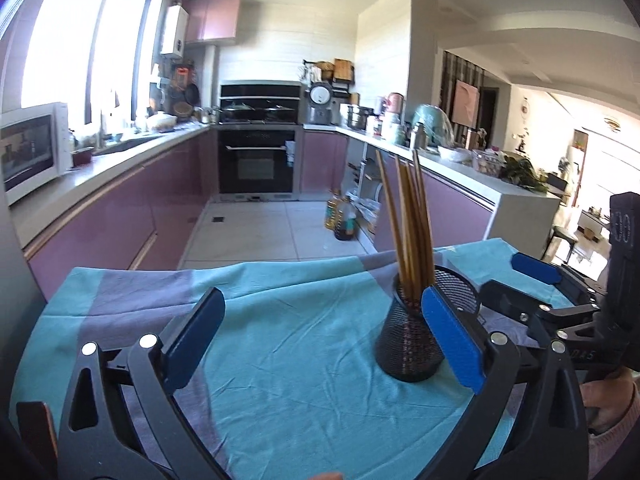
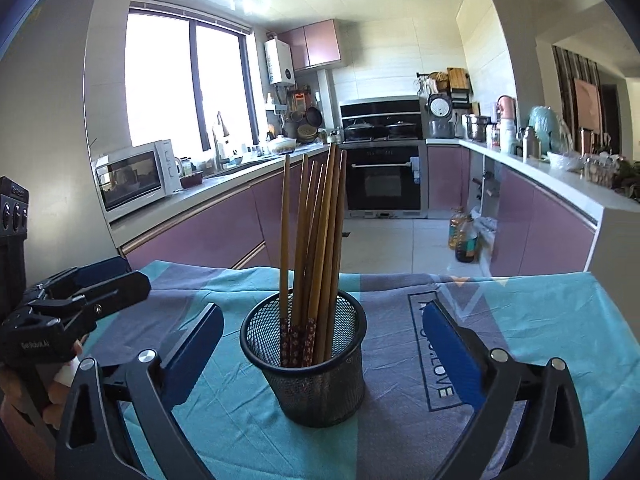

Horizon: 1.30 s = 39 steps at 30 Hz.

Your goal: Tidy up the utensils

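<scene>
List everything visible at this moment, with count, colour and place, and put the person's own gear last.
mesh cup: one, black, upright on the cloth, between the right gripper's fingers but untouched.
chopsticks: about seven, brown wood with red patterned ends, standing in the cup.
tablecloth: one, teal and grey, covering the table.
microwave: one, white, on the left counter.
oven: one, black, at the far end of the kitchen.
oil bottles: a few, yellowish, on the floor by the right cabinets.
left gripper: black with blue pads, open, above the cloth, beside the cup.
right gripper: same build, open.
</scene>
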Each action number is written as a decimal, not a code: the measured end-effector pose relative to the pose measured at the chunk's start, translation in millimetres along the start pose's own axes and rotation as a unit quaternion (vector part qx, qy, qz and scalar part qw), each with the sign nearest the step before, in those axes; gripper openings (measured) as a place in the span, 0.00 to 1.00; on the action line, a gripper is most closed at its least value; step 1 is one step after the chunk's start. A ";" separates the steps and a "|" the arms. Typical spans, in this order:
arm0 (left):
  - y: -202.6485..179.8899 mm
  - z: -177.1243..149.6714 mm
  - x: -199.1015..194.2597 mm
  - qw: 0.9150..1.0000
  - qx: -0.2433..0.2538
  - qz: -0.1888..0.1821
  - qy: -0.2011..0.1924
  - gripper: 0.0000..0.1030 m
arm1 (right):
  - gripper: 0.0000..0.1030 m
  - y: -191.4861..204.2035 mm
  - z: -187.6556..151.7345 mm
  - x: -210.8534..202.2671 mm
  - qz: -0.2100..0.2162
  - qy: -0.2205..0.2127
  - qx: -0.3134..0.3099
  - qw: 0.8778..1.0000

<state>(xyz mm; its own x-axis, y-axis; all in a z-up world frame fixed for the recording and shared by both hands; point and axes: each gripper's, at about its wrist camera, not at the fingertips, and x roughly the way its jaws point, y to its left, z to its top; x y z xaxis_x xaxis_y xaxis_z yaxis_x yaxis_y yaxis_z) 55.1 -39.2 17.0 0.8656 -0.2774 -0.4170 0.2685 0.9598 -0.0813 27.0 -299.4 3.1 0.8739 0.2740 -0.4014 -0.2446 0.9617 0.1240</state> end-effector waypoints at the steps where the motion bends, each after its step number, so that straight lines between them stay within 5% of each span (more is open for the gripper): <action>1: 2.4 -1.6 -4.7 1.000 -0.003 0.007 -0.005 0.94 | 0.94 1.3 -1.1 -2.0 -0.003 -0.002 -0.002 1.000; 11: 13.0 -28.4 -47.4 0.997 -0.024 0.061 -0.043 0.94 | 0.94 13.8 -8.4 -25.4 -0.035 -0.035 -0.022 0.999; 39: -4.3 -31.2 -94.1 0.991 -0.010 0.097 -0.089 0.94 | 0.94 27.9 -20.6 -54.9 -0.057 -0.074 -0.020 0.995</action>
<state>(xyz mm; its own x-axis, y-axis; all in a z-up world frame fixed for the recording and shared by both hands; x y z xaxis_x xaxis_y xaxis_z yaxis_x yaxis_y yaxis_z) -40.7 -15.9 28.4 0.9612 -0.0898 -0.2607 0.0839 0.9959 -0.0337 -36.5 -287.5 9.9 0.9486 0.1621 -0.2716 -0.1551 0.9868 0.0473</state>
